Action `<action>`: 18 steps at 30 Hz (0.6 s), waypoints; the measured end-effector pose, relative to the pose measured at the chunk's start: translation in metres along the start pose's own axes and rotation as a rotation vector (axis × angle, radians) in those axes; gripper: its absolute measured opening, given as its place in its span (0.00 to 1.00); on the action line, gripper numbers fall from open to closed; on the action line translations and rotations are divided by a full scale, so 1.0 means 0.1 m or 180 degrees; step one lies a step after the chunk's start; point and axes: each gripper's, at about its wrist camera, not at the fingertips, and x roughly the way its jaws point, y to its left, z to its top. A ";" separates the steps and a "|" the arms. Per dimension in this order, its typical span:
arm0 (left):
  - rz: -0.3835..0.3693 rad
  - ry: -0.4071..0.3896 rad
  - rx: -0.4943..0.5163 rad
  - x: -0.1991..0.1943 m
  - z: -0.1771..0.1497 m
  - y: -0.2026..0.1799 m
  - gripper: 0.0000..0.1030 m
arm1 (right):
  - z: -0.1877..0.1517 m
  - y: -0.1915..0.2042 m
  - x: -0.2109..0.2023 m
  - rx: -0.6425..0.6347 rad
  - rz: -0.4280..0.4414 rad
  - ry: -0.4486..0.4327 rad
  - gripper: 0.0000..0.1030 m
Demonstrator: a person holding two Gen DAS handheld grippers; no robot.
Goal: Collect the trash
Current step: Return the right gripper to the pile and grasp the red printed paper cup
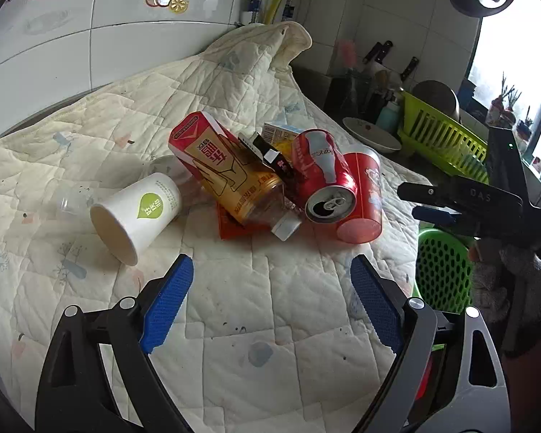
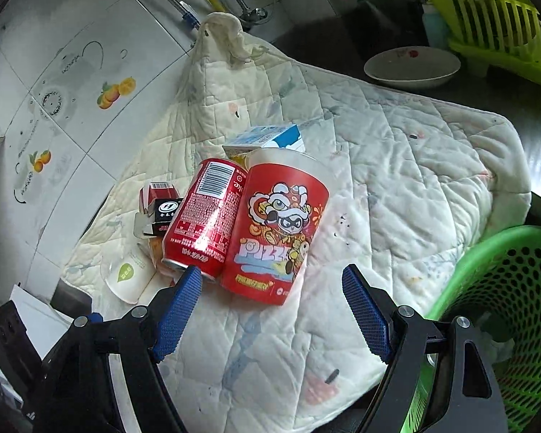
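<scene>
Trash heaped mid-quilt [image 1: 234, 324]: white paper cup [image 1: 136, 213] on its side, cola can [image 2: 201, 223] touching red pizza cup [image 2: 277, 231], left gripper [image 1: 270, 274] and right gripper [image 2: 272, 281] both wide apart, empty, green mesh basket [image 2: 505, 288] beside quilt's edge

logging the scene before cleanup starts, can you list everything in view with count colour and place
quilted cloth: 1, cream, spread over the counter under the trash
white paper cup: 1, white with green logo, on its side, left of the pile
red can: 1, red, on its side mid-pile
red paper cup: 1, red with cartoon print, on its side against the can
plastic bottle: 1, clear with gold label, lying in the pile
small cartons: several, red, black, blue-white, behind the pile
green basket: 1, right of the cloth
white dish: 1, behind the cloth
dish rack: 1, lime, far right
left gripper: jaws open, empty
right gripper: jaws open, empty
</scene>
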 end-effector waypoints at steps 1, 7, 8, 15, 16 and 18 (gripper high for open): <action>0.0007 0.0000 -0.0007 0.00 0.00 0.02 0.85 | 0.04 0.01 0.06 0.0017 0.0012 0.0017 0.75; 0.0035 0.0006 -0.0041 0.01 -0.01 0.11 0.85 | 0.21 -0.07 0.35 0.0199 0.0061 0.0126 0.74; 0.0035 0.0011 -0.0049 0.02 -0.01 0.12 0.85 | 0.23 -0.09 0.41 0.0244 0.0073 0.0156 0.74; 0.0054 0.0026 -0.0084 0.06 0.00 0.20 0.85 | 0.30 -0.20 0.70 0.0442 0.0194 0.0311 0.74; 0.0059 0.0028 -0.0082 0.06 0.01 0.20 0.85 | 0.30 -0.22 0.73 0.0489 0.0241 0.0328 0.74; 0.0071 0.0031 -0.0083 0.07 0.01 0.21 0.85 | 0.29 -0.24 0.79 0.0580 0.0346 0.0379 0.74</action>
